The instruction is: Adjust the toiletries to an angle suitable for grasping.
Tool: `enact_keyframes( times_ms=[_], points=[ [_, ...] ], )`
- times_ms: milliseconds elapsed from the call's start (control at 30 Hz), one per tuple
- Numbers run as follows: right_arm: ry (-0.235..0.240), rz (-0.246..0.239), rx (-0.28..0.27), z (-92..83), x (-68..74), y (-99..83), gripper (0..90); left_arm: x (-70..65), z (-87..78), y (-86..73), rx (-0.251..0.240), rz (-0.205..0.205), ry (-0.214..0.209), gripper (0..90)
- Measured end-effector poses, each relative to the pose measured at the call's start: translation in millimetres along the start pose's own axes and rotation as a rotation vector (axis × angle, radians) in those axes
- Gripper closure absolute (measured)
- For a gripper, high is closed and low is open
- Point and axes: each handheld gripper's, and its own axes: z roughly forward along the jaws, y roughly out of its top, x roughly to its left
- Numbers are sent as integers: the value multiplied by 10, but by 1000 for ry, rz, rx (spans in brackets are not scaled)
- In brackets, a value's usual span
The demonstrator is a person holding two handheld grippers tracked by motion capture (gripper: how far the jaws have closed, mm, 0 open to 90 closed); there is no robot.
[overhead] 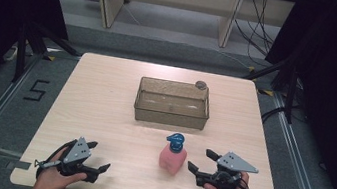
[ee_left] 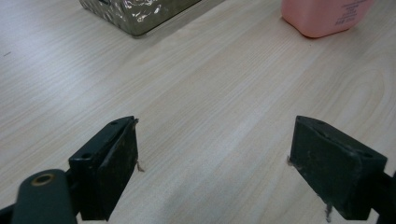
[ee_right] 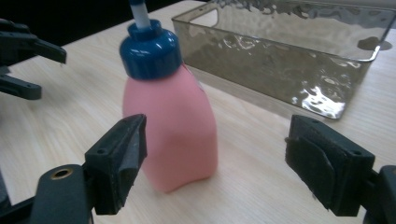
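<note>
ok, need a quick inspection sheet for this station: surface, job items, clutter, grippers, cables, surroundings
Surface: light wood table, bare apart from the items below.
Job's things: pink bottle with blue pump cap, upright, near the front edge; clear tray behind it, nothing seen inside.
Clutter: small round dark object at the tray's far right corner; what it is cannot be told.
Grippers: left gripper open, over bare table front left; right gripper open, just right of the bottle, not touching it.
Cables: one trails from each gripper; more lie on the floor at far right.
Surroundings: black curtains both sides, pale furniture behind, a "5" marked on the floor at left.
</note>
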Motion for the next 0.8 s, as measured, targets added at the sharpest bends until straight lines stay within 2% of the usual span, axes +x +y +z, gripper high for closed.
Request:
enact_keyframes(
  times_ms=[67,167,200,267,333,400,467,500,600,633,667,733,767,800],
  points=[
    [2,-16,-15,11,0,7,216,17,-8,2,13,25,-6,148],
    [34,33,10,13,56,13,222,16,-4,1,17,25,-5,148],
    [33,8,-12,40,40,14,222,13,-3,0,13,26,-6,148],
    [45,16,-15,43,58,28,224,11,-7,0,17,18,-13,148],
    [34,-18,-20,48,45,46,227,15,-5,0,14,21,-11,148],
    [42,-22,-8,44,51,64,227,1,7,-5,1,-5,-10,148],
    [36,-32,-23,57,58,67,227,5,9,-2,0,-3,-9,148],
    [62,-17,-24,75,70,64,227,4,11,0,-2,-3,-11,148],
    [62,-19,-11,69,96,76,227,3,13,1,-8,-3,-10,148],
    [58,-32,-28,85,97,77,227,6,13,2,-5,-3,-17,148],
    [67,-1,-1,77,127,81,227,6,14,1,-5,-3,-18,148],
    [80,-39,-22,120,117,96,228,4,7,1,-5,-3,-7,148],
    [83,-11,-16,124,145,103,228,10,4,4,-5,1,-11,148],
    [70,-41,-16,133,135,116,228,3,7,3,-13,-8,-15,148]
  ],
)
